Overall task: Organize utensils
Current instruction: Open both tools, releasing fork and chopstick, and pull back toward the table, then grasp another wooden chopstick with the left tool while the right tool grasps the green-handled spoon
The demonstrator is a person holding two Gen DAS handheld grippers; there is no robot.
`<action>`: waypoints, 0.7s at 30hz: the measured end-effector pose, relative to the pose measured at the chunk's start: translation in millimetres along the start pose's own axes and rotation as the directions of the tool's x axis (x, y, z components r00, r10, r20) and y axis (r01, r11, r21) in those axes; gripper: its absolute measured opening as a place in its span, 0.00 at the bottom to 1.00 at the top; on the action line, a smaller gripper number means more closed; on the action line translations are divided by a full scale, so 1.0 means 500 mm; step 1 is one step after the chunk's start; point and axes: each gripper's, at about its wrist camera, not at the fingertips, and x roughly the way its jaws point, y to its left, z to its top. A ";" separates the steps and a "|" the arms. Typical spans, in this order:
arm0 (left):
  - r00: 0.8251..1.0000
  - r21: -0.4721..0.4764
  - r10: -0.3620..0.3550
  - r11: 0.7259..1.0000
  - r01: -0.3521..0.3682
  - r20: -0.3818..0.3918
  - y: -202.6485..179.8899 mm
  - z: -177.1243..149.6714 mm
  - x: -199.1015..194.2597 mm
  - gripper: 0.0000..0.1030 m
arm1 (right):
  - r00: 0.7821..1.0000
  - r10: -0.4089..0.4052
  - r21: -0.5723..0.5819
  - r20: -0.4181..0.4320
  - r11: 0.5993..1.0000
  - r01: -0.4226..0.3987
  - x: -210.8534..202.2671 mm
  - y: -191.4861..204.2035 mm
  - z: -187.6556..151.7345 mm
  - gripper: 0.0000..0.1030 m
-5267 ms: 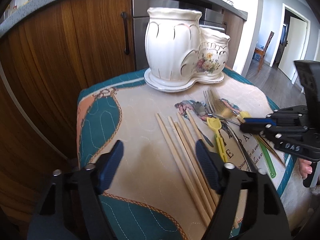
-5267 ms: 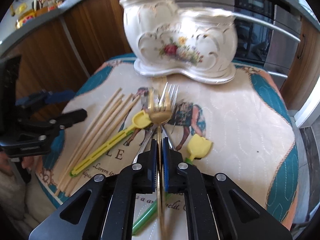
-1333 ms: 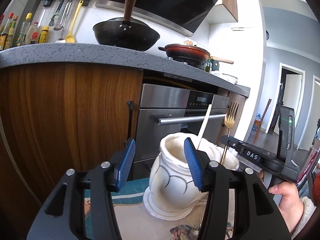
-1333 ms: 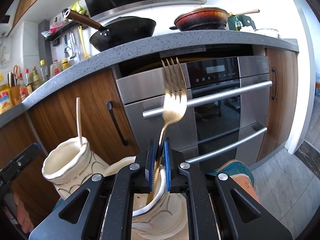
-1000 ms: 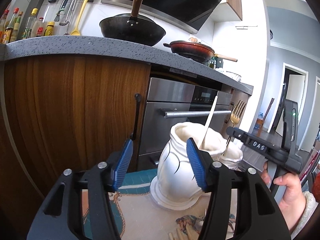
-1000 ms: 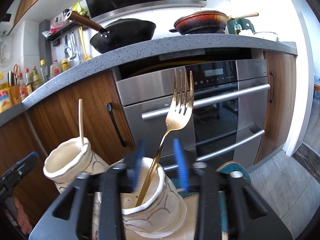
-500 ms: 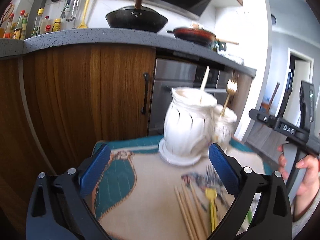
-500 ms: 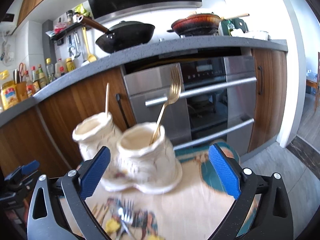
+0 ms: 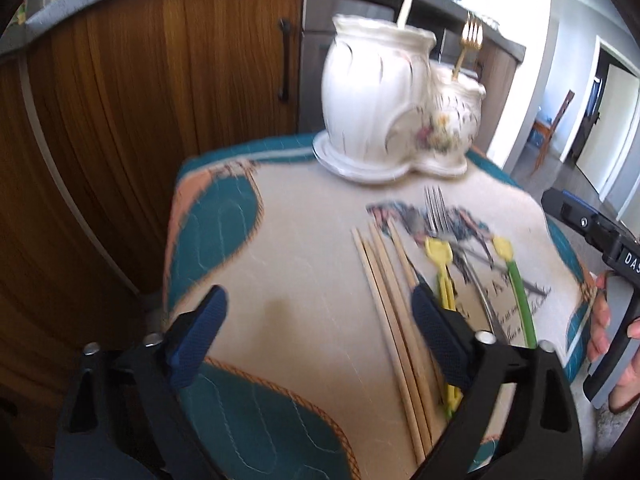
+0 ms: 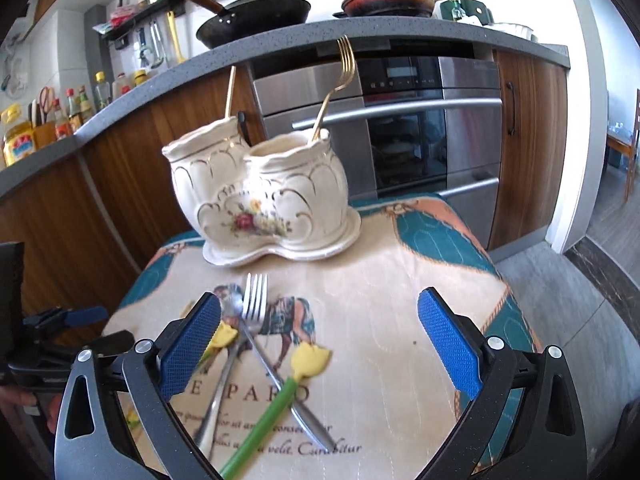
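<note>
A white ceramic two-pot holder stands at the far edge of the quilted cloth. One chopstick leans in its taller pot and a gold fork in the lower one. Several chopsticks, a silver fork, a silver spoon, a yellow spoon and a green-handled yellow spoon lie on the cloth. My left gripper hovers over the cloth beside the chopsticks, jaws wide and closing, nothing between them. My right gripper hangs open and empty over the fork and spoons.
Wooden cabinet doors and a steel oven stand right behind the small table. Pans sit on the grey counter above. The cloth's edges drop off on all sides. A doorway opens at the right.
The right gripper let go of the gold fork, which now stands in the lower pot. Both grippers opened wide, drew back from the holder and tipped down toward the cloth.
</note>
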 end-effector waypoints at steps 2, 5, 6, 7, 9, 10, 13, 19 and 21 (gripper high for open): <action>1.000 0.013 -0.005 1.000 0.005 -0.020 -0.009 -0.004 0.004 0.75 | 1.000 0.010 0.005 -0.008 1.000 -0.010 0.001 -0.003 -0.002 0.95; 0.998 0.048 0.002 0.999 0.000 -0.057 -0.027 -0.011 0.013 0.63 | 1.000 0.012 -0.007 0.002 1.000 -0.012 -0.005 -0.001 -0.002 0.95; 0.998 0.055 0.006 0.998 -0.002 -0.070 -0.032 -0.013 0.017 0.62 | 1.000 0.010 -0.010 0.007 1.000 -0.010 -0.007 -0.001 -0.002 0.95; 0.997 0.060 0.014 0.998 -0.009 -0.081 -0.035 -0.015 0.022 0.57 | 1.000 0.011 -0.010 0.009 1.000 -0.011 -0.008 -0.001 -0.001 0.95; 0.996 0.058 0.021 0.998 -0.016 -0.092 -0.037 -0.018 0.026 0.55 | 1.000 0.019 -0.003 0.011 1.000 -0.019 -0.012 -0.004 0.000 0.95; 0.995 0.054 0.022 0.998 -0.017 -0.094 -0.037 -0.019 0.027 0.55 | 1.000 0.022 -0.001 0.012 1.000 -0.022 -0.013 -0.005 0.001 0.95; 0.994 0.048 0.042 0.998 -0.037 -0.101 -0.036 -0.015 0.029 0.55 | 0.999 0.027 -0.003 0.017 1.000 -0.027 -0.017 -0.007 0.001 0.95; 0.991 0.082 0.076 0.994 -0.067 -0.111 -0.055 -0.007 0.047 0.52 | 0.999 0.037 -0.014 0.017 0.999 -0.037 -0.021 -0.005 0.001 0.95; 0.991 0.091 0.066 0.994 -0.055 -0.120 -0.062 -0.002 0.048 0.38 | 0.999 0.038 -0.017 0.015 0.999 -0.037 -0.021 -0.006 0.000 0.95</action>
